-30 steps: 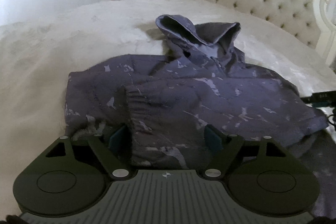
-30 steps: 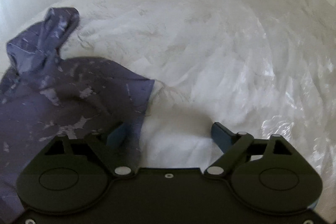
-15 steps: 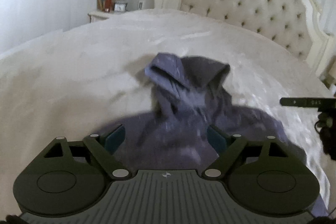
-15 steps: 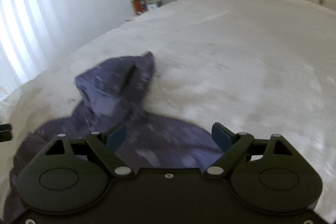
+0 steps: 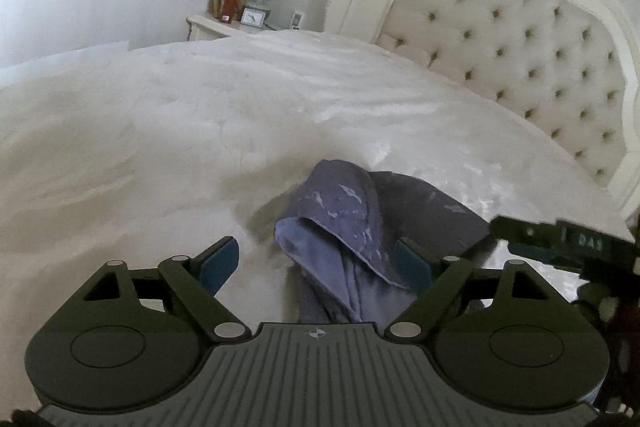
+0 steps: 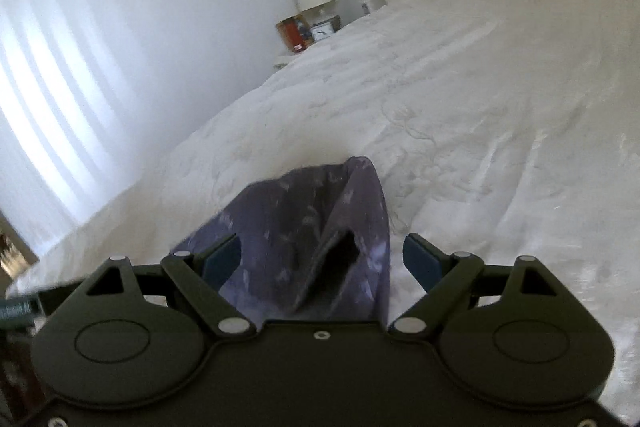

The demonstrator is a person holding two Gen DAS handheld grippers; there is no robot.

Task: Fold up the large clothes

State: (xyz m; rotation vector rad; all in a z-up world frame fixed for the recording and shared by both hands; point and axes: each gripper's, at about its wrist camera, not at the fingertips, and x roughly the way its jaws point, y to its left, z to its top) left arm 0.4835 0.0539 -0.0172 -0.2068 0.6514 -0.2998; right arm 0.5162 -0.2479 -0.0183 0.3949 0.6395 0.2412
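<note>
Hoodie (image 5: 340, 227) body hidden behind left hand-held gripper (image 5: 316, 263) and right hand-held gripper (image 6: 322, 261), both spread, empty.

The dusty-purple hoodie (image 5: 352, 227) with pale splotches lies on the white bed (image 5: 160, 131). Only its hood end shows, at 6 o'clock in both views: the hood (image 6: 320, 223) stands rumpled, opening upward, its lighter lining showing.

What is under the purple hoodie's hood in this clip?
The hoodie lies on the white bedspread, hood standing up with its lighter lining showing. Both gripper bodies hide the rest of the garment and whatever lies beneath it.
</note>
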